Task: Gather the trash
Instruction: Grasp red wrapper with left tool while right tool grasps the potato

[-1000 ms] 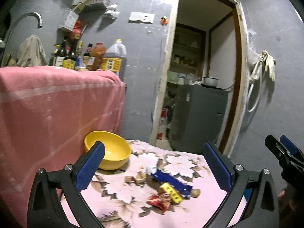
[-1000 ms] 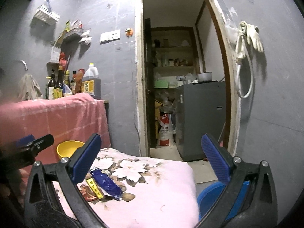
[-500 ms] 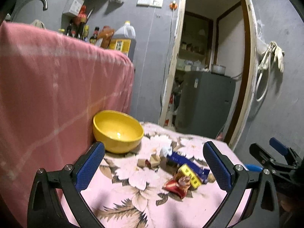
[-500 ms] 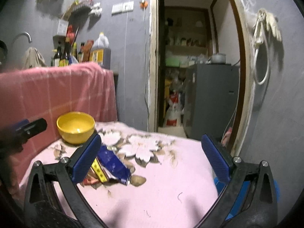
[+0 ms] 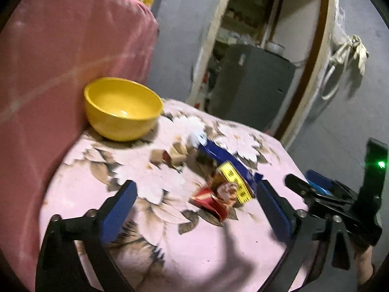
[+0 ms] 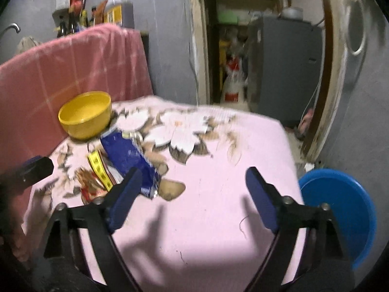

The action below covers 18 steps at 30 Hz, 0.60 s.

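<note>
Wrappers lie in a heap on the pink flowered cloth (image 5: pixel 194 248): a blue packet (image 5: pixel 225 155) (image 6: pixel 128 155), a yellow strip (image 5: pixel 234 181) (image 6: pixel 99 169) and a red wrapper (image 5: pixel 212 198) (image 6: pixel 88 187). Small brown scraps (image 5: pixel 170 154) lie nearer the yellow bowl (image 5: pixel 121 108) (image 6: pixel 85 114). My left gripper (image 5: pixel 197 203) hovers over the cloth with the red wrapper between its wide jaws, which are closing and touch nothing. My right gripper (image 6: pixel 194 182) hangs right of the heap, jaws closing on nothing, its left finger (image 6: pixel 126 194) in front of the blue packet.
A pink cloth (image 6: pixel 73 65) drapes a counter behind the bowl, with bottles (image 6: pixel 73 22) on top. A blue basin (image 6: pixel 340 206) sits on the floor right of the table. An open doorway with a grey cabinet (image 6: pixel 284 68) lies beyond.
Both grippers have dropped and tilted downward toward the table, so the wrappers and bowl appear larger and closer. Both pairs of jaws have narrowed slightly.
</note>
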{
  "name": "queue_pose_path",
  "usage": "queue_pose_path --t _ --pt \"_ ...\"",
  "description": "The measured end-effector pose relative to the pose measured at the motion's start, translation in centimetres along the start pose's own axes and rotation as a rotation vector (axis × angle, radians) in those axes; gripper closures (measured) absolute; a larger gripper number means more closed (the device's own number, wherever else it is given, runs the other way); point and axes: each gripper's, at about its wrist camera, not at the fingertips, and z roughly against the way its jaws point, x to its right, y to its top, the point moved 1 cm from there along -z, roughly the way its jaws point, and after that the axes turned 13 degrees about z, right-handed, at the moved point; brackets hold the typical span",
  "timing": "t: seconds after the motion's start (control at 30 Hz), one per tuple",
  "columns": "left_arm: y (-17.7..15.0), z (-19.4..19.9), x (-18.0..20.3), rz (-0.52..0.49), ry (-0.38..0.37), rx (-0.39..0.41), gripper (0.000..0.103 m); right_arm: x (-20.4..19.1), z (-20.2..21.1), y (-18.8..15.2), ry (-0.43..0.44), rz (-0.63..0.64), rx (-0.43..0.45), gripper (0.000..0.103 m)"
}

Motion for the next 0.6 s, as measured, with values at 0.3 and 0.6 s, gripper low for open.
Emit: queue_pose_path --t 0.3,0.6 --pt "0.1 -2.1 1.3 0.002 -0.071 -0.136 0.052 -0.4 -3.5 -0.3 0.120 0.028 -0.132 0.032" --pt "-0.2 -2.9 2.0 -0.012 -0.099 -0.201 0.086 -1.6 -5.0 0.3 0.144 0.132 -0.177 0.053"
